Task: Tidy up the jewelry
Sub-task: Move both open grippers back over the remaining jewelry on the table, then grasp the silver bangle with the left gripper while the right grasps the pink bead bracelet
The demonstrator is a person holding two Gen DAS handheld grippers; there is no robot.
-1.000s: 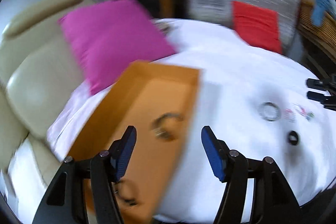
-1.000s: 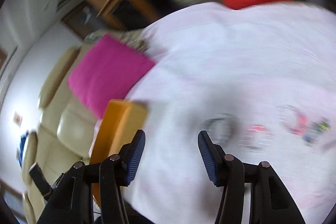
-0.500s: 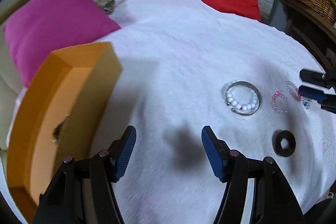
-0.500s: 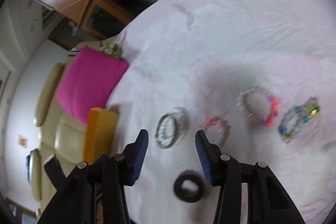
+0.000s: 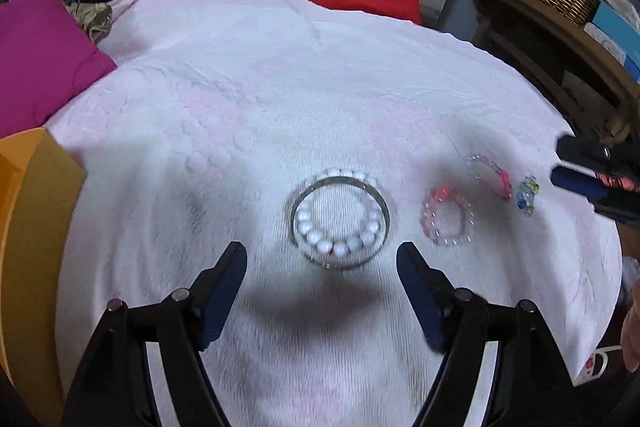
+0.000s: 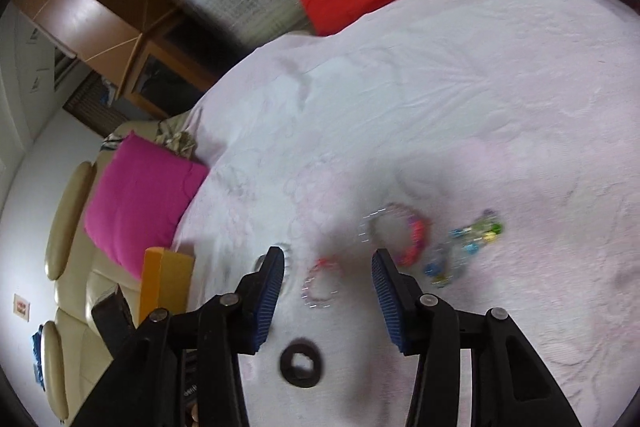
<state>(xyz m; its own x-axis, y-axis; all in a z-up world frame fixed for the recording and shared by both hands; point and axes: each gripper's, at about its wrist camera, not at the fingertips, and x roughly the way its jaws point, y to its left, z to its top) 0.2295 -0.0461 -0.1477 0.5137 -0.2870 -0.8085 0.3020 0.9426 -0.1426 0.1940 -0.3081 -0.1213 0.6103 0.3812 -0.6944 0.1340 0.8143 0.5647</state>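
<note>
Since the earlier frame the left gripper [image 5: 322, 281] has swung away from the orange box [image 5: 28, 227] toward the jewelry; its jaws are opening, nothing between them. Just ahead lies one white bead bracelet [image 5: 340, 215] inside one metal bangle [image 5: 384, 223], flat, round, no long axis. Toward the bed's [image 5: 280, 67] right edge lie three coloured bead bracelets, the pink one [image 6: 320, 281] between the right gripper's [image 6: 328, 267] parted, unclamped jaws. One black ring [image 6: 301, 367] lies nearer
</note>
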